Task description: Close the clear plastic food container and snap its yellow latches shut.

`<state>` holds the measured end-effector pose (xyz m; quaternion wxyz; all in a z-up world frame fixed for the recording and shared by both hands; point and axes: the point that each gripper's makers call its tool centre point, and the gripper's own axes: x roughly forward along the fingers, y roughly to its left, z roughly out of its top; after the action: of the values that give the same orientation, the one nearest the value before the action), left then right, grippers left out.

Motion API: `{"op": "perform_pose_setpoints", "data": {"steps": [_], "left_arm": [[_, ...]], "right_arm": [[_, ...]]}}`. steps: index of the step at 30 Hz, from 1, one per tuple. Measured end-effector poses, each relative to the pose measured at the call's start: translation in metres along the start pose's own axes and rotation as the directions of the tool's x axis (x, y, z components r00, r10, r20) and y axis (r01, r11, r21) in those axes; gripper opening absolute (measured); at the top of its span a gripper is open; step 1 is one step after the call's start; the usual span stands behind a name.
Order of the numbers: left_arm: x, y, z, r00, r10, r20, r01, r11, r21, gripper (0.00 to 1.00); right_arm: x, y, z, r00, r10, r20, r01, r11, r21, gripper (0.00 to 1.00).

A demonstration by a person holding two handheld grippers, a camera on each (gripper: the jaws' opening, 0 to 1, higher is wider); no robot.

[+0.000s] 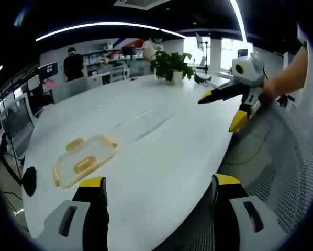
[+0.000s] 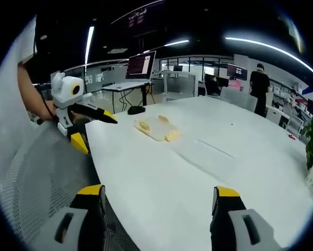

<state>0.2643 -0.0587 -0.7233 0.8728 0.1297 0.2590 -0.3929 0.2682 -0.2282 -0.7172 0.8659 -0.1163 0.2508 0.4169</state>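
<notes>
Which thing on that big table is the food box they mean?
Start at the large white oval table. Near its edge lies a flat clear plastic food container with yellow latches. It is the only yellow-trimmed thing lying there; the green potted plant stands far off.

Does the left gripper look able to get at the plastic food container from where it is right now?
Probably yes. The left gripper is open and held back from the clear container, which lies on the white table ahead and to its left, with bare tabletop between them.

white table (image 1: pixel 161 141), potted plant (image 1: pixel 172 65), mesh chair (image 1: pixel 282 162), monitor (image 2: pixel 141 64)
</notes>
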Motion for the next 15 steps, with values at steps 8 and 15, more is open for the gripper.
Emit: {"op": "perform_pose_setpoints", "data": {"steps": [8, 15], "left_arm": [[0.0011, -0.0063, -0.0019, 0.999, -0.03, -0.011, 0.03, 0.999, 0.028, 0.82], [0.0012, -0.0023, -0.0047, 1.0, -0.014, -0.023, 0.014, 1.0, 0.017, 0.81]], "right_arm": [[-0.0007, -0.0076, 0.0004, 0.999, -0.036, 0.005, 0.036, 0.999, 0.008, 0.84], [0.0005, -0.0041, 0.0005, 1.0, -0.027, 0.001, 0.027, 1.0, 0.009, 0.85]]}}
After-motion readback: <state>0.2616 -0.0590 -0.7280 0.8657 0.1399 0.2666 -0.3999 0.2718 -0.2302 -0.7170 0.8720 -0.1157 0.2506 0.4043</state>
